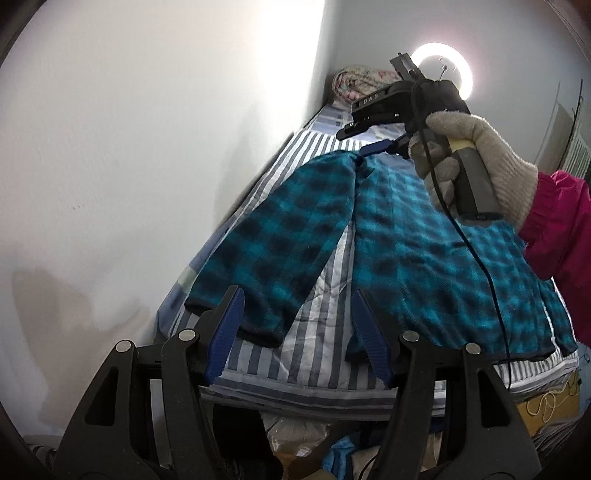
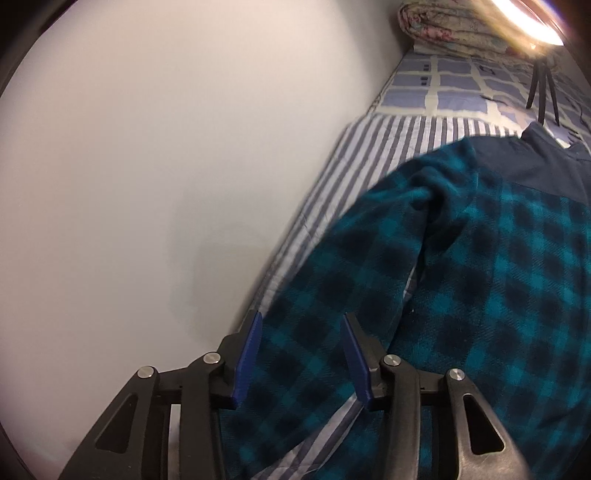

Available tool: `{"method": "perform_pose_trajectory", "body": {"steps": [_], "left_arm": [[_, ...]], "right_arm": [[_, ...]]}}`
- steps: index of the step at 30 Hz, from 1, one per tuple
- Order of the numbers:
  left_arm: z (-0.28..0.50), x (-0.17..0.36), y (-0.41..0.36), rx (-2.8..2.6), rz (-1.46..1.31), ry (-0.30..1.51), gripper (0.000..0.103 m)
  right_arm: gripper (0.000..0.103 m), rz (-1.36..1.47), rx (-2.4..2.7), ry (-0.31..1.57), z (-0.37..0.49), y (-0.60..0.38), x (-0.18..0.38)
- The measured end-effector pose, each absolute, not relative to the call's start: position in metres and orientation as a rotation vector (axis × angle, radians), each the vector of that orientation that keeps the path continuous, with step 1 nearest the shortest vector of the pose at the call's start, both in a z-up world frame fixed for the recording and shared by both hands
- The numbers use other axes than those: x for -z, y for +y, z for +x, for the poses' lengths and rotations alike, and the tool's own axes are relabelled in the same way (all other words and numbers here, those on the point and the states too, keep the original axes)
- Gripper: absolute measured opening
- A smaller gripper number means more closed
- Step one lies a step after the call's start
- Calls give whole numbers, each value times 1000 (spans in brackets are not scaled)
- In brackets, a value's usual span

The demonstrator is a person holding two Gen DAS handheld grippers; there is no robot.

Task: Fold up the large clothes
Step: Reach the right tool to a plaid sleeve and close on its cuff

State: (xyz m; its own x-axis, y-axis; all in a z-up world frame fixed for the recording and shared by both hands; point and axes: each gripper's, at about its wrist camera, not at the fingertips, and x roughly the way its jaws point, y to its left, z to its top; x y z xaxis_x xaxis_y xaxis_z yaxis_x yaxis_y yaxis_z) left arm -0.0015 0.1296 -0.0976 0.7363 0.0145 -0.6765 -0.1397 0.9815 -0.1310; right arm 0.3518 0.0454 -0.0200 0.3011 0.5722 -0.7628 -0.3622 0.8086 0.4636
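A teal and black plaid fleece jacket lies flat on the striped bed, its left sleeve stretched toward me. My left gripper is open just above the sleeve's cuff and the jacket's hem. The right gripper, held by a gloved hand, hovers over the jacket's shoulder and looks open there. In the right wrist view the right gripper is open above the sleeve; the jacket's dark navy yoke lies beyond.
A white wall runs along the bed's left side. A rolled floral quilt lies at the bed's far end beside a ring light on a tripod. Bags and clutter sit below the bed's near edge.
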Motion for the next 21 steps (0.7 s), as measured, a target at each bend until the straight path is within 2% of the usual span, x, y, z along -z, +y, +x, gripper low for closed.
{"method": "perform_pose_trajectory", "body": {"steps": [15,18,21], "left_arm": [[-16,74,122,-99,-109,653,64],[-20,67,122,-107,-104,639,64],[-19,64,124,-112,-109,636,64]], "right_arm": [[49,175,-593,746,321,11,-195],[52,141,-572,713,309,3,-203],[52,158,-557,766,314,-1,-180]]}}
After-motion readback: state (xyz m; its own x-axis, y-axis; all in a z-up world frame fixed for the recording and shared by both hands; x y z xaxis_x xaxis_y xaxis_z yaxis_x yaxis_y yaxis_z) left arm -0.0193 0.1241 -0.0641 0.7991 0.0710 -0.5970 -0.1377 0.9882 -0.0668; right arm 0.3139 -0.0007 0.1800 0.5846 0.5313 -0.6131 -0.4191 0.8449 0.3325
